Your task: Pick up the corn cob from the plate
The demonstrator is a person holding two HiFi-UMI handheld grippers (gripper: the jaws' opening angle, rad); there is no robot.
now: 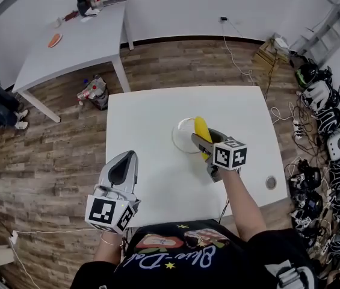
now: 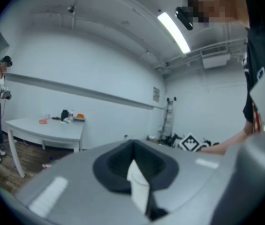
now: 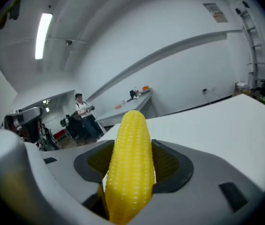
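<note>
**Corn cob** (image 3: 131,163): yellow, pinched lengthwise in the right claw (image 1: 201,138), with its rounded tip projecting well past the jaw ends. In the head view it lies over the right-hand part of the plate (image 1: 177,138). Whether it has cleared the rim cannot be told from above. The right gripper view shows no plate beneath the tip, which suggests it is raised.

**Plate:** pale, near the middle of the white tabletop (image 1: 151,185).

**Left claw** (image 1: 126,159): jaws pressed together on nothing, held low at the tabletop's near-left edge, well apart from the plate — no part in this step.

**Assessment:** grasp made, lift in hand.

**Recommended practice:**
- Raise straight up until the cob's lower end is plainly clear of the rim, with steady pressure and no twisting.
- The kernelled surface is rounded and likely to roll or slide between the pads if the pinch slackens.
- The grip takes the rear portion, so the forward end may droop — hold the claw level.
</note>
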